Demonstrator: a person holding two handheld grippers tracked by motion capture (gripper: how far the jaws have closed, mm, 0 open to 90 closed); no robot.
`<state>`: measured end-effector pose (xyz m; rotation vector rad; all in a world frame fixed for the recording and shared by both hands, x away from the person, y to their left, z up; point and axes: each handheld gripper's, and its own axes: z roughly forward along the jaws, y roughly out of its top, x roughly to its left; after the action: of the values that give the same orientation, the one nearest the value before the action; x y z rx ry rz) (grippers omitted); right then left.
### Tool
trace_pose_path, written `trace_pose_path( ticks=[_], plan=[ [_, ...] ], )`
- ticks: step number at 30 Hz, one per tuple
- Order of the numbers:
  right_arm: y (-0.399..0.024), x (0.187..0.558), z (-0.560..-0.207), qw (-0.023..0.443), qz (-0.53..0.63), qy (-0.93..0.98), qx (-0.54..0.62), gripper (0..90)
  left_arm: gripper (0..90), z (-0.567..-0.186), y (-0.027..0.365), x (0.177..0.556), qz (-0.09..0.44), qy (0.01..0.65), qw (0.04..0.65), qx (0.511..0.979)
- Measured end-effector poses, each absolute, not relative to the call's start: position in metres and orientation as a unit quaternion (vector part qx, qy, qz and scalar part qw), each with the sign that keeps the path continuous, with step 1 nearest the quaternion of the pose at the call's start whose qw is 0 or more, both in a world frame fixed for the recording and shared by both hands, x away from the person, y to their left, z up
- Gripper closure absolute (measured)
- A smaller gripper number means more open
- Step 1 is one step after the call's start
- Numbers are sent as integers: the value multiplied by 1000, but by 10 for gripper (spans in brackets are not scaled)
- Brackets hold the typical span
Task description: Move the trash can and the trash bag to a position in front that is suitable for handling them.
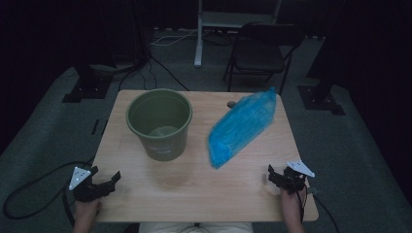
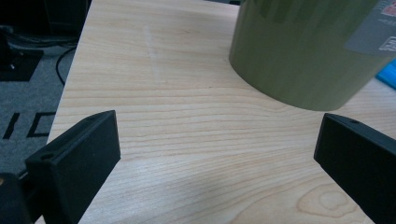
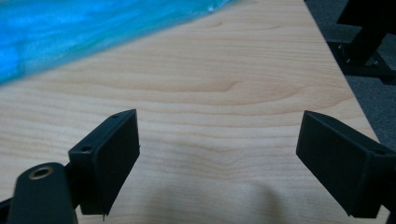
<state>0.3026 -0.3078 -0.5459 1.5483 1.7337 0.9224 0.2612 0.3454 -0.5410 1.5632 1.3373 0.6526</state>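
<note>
Both claws stand wide and hold nothing. The left claw [image 1: 108, 183] has the green bucket [image 1: 160, 123] just ahead. The blue bag [image 1: 241, 127] lies ahead of the right claw [image 1: 277, 175] on the surface [image 1: 194, 194].

near half of desk [image 1: 194, 194] bare, free passage | green bucket [image 1: 160, 124] blocks left-centre | blue bag [image 1: 240, 128] lies diagonally, blocks right-centre | open lane between bucket and bag | both apart from desk edges

Green bucket [image 2: 308, 51] stands on wooden table [image 2: 177, 140]; jaws apart, nothing between.
</note>
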Motion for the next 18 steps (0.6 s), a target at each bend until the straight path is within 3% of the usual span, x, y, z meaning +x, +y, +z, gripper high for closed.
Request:
trace_pose_path(
  ticks=[4, 9, 18],
  plan=[
    [-305, 306, -546, 310, 341, 669, 583, 128, 10, -541, 347, 266, 266, 551, 465, 640],
    [-294, 316, -544, 261, 367, 678, 581, 128, 10, -540, 350, 270, 276, 549, 448, 649],
    [-259, 353, -529, 264, 381, 691, 555, 129, 10, -537, 349, 300, 281, 551, 438, 652]
  ],
)
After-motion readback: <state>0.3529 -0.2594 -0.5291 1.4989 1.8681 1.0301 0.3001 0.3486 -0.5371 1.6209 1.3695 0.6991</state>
